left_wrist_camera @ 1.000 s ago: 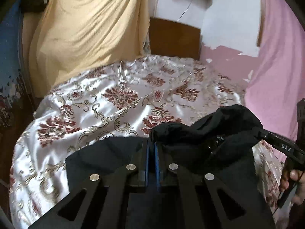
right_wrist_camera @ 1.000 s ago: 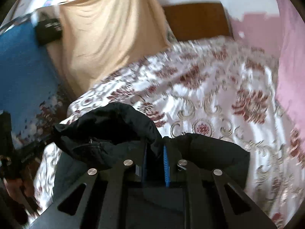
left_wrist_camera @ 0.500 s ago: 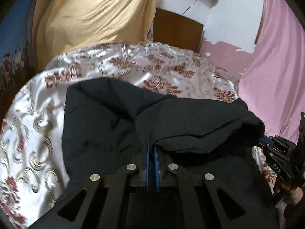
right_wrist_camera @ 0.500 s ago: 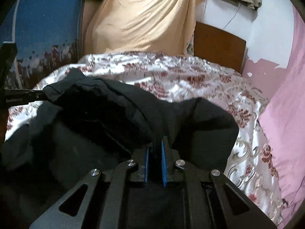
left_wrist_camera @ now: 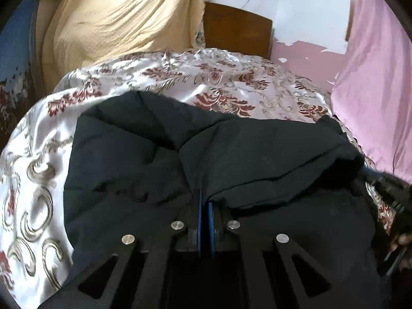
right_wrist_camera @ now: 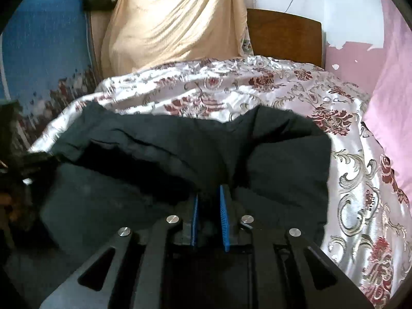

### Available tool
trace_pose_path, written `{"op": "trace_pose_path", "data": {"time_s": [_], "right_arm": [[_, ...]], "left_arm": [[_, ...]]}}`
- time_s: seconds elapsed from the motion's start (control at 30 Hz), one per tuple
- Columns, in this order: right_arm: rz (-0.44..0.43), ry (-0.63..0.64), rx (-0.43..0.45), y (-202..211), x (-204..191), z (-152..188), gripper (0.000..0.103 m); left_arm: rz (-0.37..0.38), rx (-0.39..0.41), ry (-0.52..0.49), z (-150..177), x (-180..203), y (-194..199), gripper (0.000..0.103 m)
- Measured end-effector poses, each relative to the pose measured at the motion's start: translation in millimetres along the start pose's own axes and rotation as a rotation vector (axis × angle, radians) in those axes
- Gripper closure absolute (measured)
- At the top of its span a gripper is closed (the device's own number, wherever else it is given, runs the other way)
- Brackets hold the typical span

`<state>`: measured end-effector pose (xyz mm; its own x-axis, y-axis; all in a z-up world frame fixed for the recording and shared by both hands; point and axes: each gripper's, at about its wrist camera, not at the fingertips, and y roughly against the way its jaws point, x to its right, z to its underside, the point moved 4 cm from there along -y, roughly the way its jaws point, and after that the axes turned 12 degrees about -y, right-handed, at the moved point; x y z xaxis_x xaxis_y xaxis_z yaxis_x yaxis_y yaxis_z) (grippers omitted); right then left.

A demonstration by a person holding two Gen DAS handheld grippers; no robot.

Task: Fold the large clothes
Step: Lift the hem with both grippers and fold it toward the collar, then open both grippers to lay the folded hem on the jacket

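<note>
Left wrist view, left edge of frame: shiny white satin bedspread with dark red floral and grey scroll pattern (left_wrist_camera: 38, 180) runs down the side. Centre: big black padded jacket (left_wrist_camera: 144, 159) lies on it, filling the middle and lower frame, its far edge a soft bulging roll. My left gripper (left_wrist_camera: 205, 200), low centre: blue pads nearly together, a thin layer of the black fabric pinched between them. Far right edge: my right gripper (left_wrist_camera: 386, 188) shows dimly at the jacket's other end.

Right wrist view, upper left: blue wall panel (right_wrist_camera: 43, 38), then a pale yellow draped cloth (right_wrist_camera: 175, 25) behind the bed, brown wooden headboard (right_wrist_camera: 283, 36) upper centre-right. Jacket spreads across mid-frame, bedspread bare to the right, pink curtain (right_wrist_camera: 394, 77) at the right edge. My right gripper, low centre: blue pads stand a little apart, a thicker bunch of black fabric caught between them.

Handling, my judgement: bulky, soft, puffy filling; no stiffness, so it sags between the two holds. Shell probably slick, and the satin under it slicker, so the whole thing may slide. Best hold is at a hem or seam, gathering several layers, not the single outer skin.
</note>
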<state>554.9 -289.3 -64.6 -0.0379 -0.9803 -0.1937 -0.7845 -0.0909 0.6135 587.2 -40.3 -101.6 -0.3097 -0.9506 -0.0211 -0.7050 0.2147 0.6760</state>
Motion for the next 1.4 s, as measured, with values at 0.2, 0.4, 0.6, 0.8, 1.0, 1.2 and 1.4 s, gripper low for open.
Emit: {"op": "trace_pose_path", "data": {"time_s": [0.2,0.4,0.6,0.8,1.0,1.2,1.4], "right_arm": [[-0.084,-0.103,0.076,21,-3,-44,0.089],[-0.139,-0.208,-0.126,-48,-26,-61,0.089],[-0.094,-0.148,-0.155,-65,-33,-35,0.089],[-0.071,-0.05,-0.168,-70,-35,-31,0.082],[-0.022,0.124,-0.185,-79,-33,-27,0.064],[-0.013,0.097,-0.283,-119,-21,-40,0.057],[-0.016,0.046,-0.243,-150,-16,-36,0.056]], "left_arm": [[-0.005,-0.021,-0.048,-10,3,5,0.097],[0.037,-0.098,-0.021,-14,-9,22,0.089],[0.012,0.086,0.022,-34,-30,69,0.022],[-0.004,0.063,-0.014,-74,-10,26,0.021],[-0.01,-0.168,-0.132,-51,4,-65,0.02],[0.009,-0.189,-0.085,-43,-8,-99,0.019],[-0.023,-0.2,-0.102,-49,-10,-124,0.018]]}}
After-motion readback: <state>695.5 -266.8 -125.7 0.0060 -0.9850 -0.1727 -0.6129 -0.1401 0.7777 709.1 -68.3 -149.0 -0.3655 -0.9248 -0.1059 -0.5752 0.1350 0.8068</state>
